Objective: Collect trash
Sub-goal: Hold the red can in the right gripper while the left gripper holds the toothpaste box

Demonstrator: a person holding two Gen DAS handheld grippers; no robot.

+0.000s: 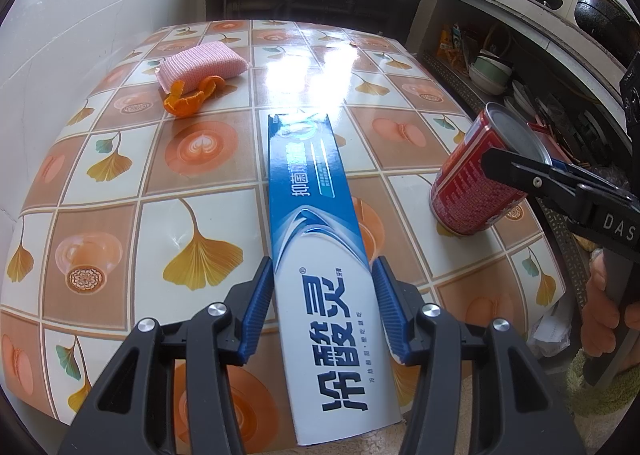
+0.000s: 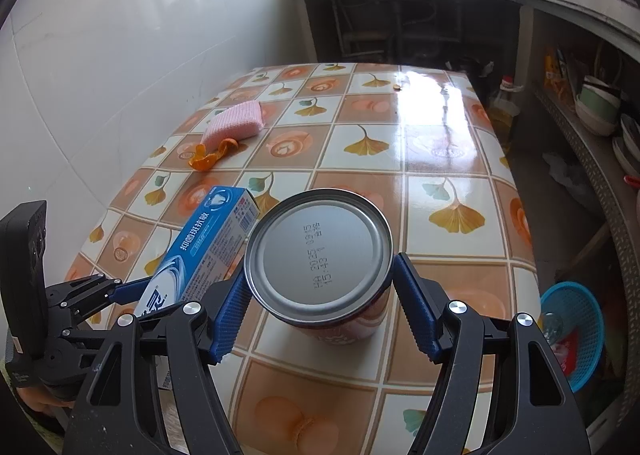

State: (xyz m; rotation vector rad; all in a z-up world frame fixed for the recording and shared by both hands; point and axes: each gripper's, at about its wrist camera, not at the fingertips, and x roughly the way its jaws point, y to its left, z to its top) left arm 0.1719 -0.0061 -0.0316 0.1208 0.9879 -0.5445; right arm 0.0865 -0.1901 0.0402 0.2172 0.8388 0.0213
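Holding both claws low over the table (image 1: 120, 159), I see trash between each pair of fingers. My left claw (image 1: 323, 309) pinches the toothpaste box (image 1: 316, 239): the blue ribbed pads sit tight against its two long sides near the end closest to me, and the box runs away from the camera with its far end raised off the tiled cloth. In the right wrist view the same box (image 2: 208, 243) slants up from the left claw toward the can.

My right claw (image 2: 320, 307) straddles the red can (image 2: 320, 255), which has its plain metal end facing the camera. The left pad touches the can's rim; the right pad stands just beside it, and I cannot tell whether it presses. From the left wrist view the can (image 1: 480, 179) stands tilted on the table near its right edge, with one black finger (image 1: 516, 171) of the right claw laid across its upper side.

Farther back, near the white tiled wall, an orange peel (image 1: 188, 95) lies touching a pink sponge (image 1: 200, 65). On the floor right of the table sits a blue basket (image 2: 576, 319) with something red in it.
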